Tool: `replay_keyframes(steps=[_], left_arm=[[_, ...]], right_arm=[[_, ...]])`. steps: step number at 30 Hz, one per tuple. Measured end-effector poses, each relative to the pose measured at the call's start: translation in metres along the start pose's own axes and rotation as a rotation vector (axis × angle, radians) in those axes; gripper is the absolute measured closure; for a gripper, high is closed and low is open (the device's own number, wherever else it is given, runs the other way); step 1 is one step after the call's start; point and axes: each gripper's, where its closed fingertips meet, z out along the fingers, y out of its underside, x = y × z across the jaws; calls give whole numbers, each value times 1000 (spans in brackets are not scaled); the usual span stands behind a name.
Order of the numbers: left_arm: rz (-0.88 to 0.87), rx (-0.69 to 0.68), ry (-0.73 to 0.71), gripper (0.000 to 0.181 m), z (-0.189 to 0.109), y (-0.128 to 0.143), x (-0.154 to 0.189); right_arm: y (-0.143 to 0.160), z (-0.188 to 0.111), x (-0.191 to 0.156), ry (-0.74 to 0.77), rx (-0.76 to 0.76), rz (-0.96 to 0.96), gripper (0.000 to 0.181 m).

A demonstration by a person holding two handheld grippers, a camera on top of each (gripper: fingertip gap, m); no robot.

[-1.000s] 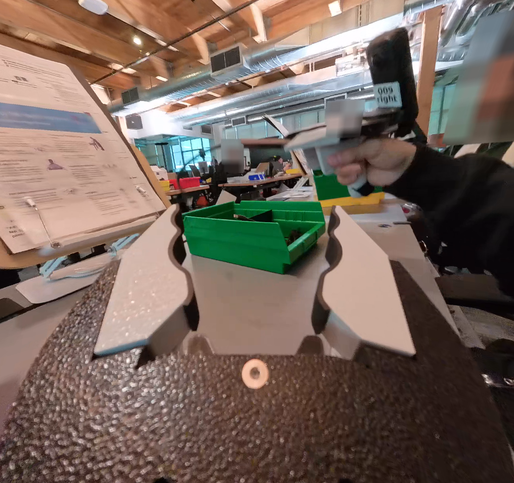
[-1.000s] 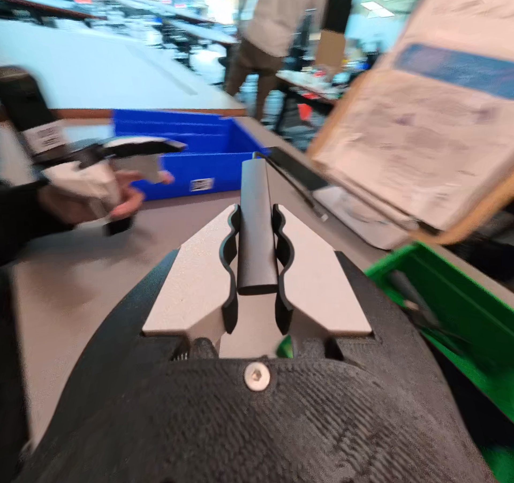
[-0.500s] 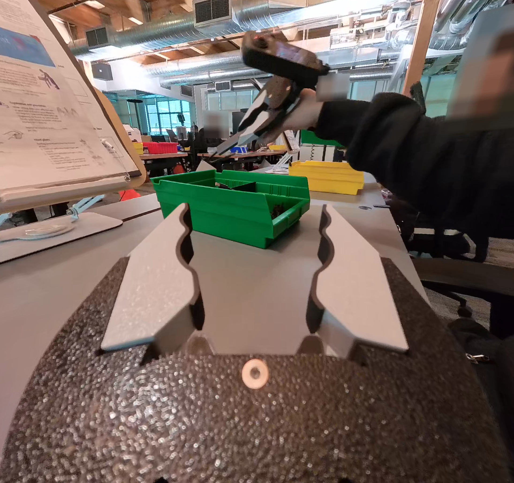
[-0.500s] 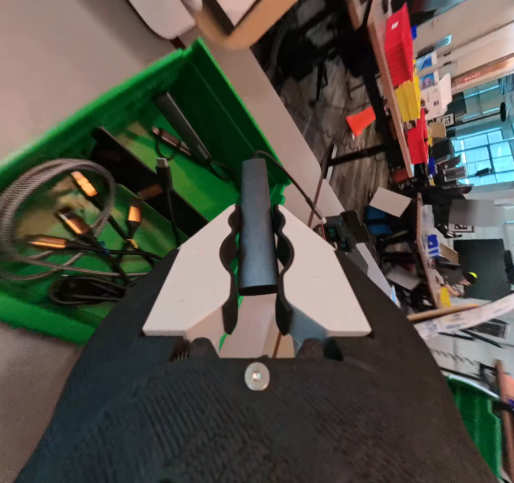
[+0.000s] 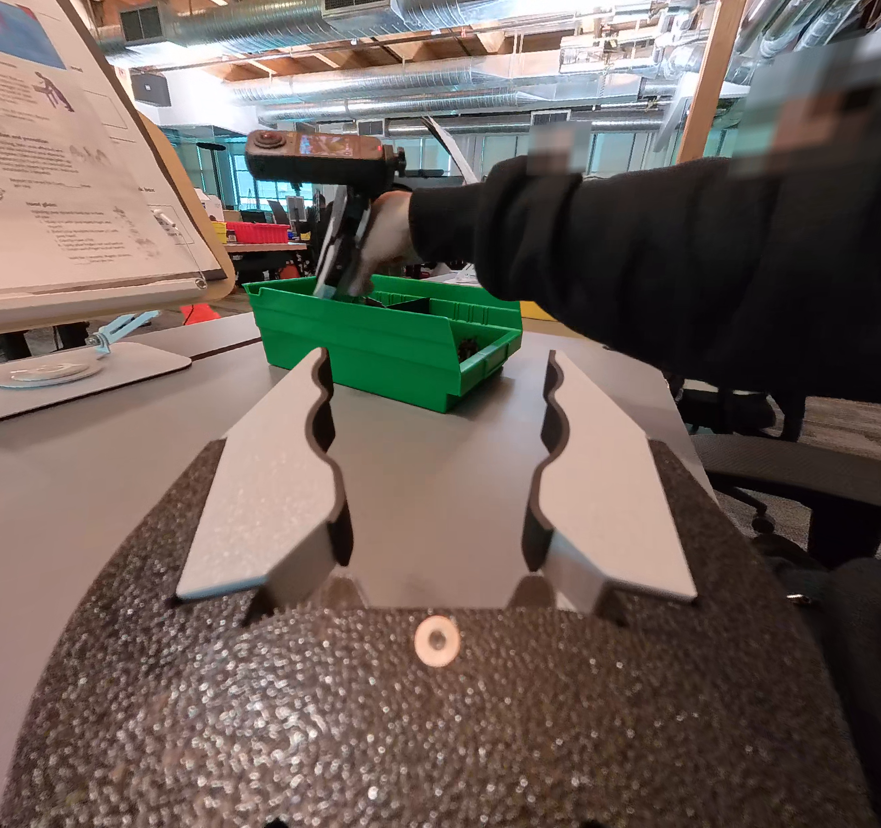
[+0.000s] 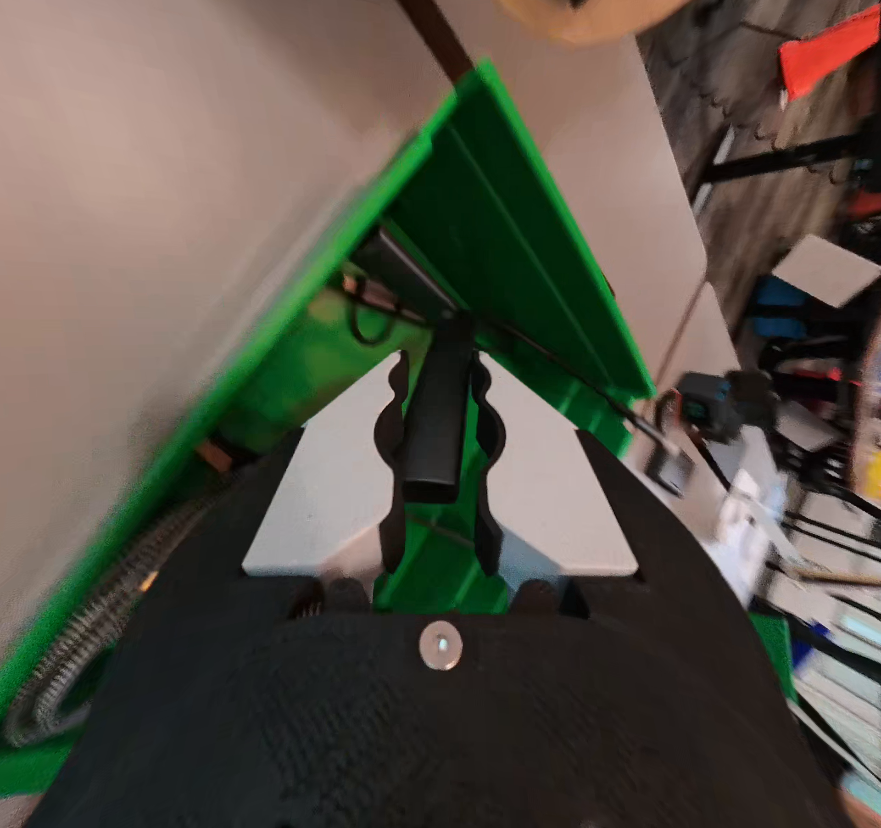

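Note:
My right gripper (image 6: 438,361) is shut on a slim dark grey bar-shaped device (image 6: 436,423) with a thin cable at its far end. It holds the device nose-down inside the far end of a green bin (image 6: 500,233). Another dark slab (image 6: 405,276) and cables with copper-coloured plugs (image 6: 367,295) lie in the bin just ahead. My left gripper (image 5: 436,361) is open and empty, low over the grey table (image 5: 429,495), facing the green bin (image 5: 381,352). The left wrist view shows the right gripper (image 5: 338,252) dipping into that bin from above.
A document stand (image 5: 71,137) with a printed sheet stands at the left on a white base plate (image 5: 86,376). A black sleeve (image 5: 619,256) reaches across from the right. A braided cable (image 6: 95,614) coils in the bin's near part. An office chair (image 5: 786,471) stands right of the table. My right fingertips sit around 35 centimeters from my left ones.
My right gripper has swung from level over the table to pointing down into the green bin, still holding the dark device. My left gripper stays open and has moved little.

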Motion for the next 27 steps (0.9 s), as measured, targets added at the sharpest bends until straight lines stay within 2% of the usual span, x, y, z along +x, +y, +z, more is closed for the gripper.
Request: replay_keyframes(steps=[3,6,11,15,19,27], left_arm=[[-1,2,0,94,0,0,0],[-5,8,3,94,-1,-1,0],[-24,11,14,95,-1,-1,0],[-15,5,21,95,-1,-1,3],[-14,3,19,95,0,0,3],[-10,-1,18,96,0,0,3]], right_arm=[[-23,1,-2,-22,113,86,147],[-30,-2,1,-19,170,103,134],[-26,-9,-6,-96,234,55,117],[-5,-8,-22,-215,186,26,94],[2,-15,-15,-214,224,48,91],[-9,-60,29,-136,514,281,95]])
